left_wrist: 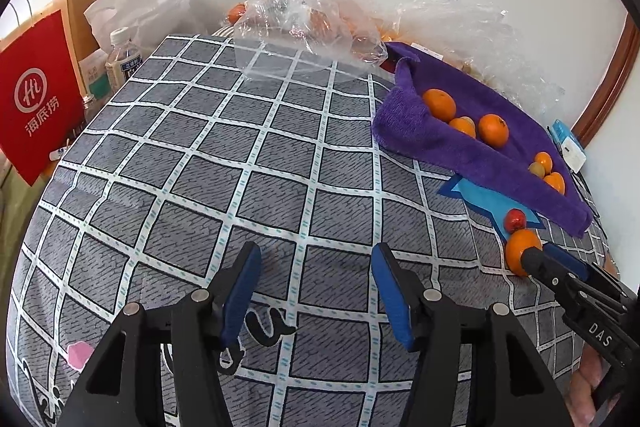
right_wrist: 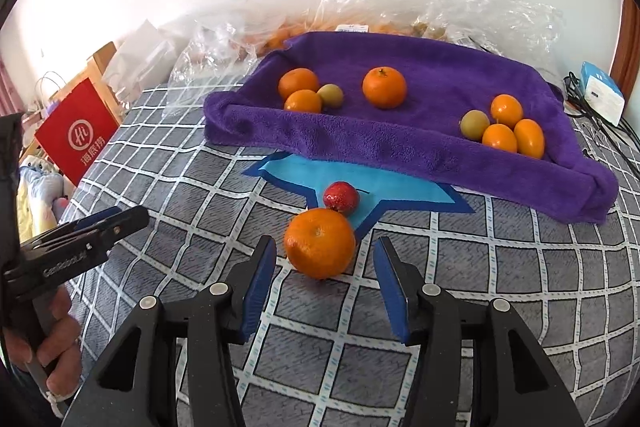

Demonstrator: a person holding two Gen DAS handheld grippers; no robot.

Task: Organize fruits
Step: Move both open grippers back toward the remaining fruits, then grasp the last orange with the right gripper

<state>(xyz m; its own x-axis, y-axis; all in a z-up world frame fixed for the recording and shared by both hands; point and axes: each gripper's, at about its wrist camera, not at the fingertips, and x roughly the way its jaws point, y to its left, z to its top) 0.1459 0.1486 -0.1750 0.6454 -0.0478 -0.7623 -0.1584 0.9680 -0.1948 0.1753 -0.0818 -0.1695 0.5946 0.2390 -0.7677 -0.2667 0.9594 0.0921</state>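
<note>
Orange mandarin (right_wrist: 319,243) just ahead of spread right claw (right_wrist: 326,287), left claw (left_wrist: 316,291) spread, red bottle-side bag (left_wrist: 36,95) clearer in left view.

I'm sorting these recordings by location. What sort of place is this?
Probably a room in a home, possibly a bedroom. The fruit lies on a purple towel spread over a soft checked cover like bedding, against a plain wall, with a red paper bag and water bottle alongside.

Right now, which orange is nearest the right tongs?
The big orange lying off the purple towel, on the checked cloth just ahead of the open right tongs, beside the small red fruit.
</note>
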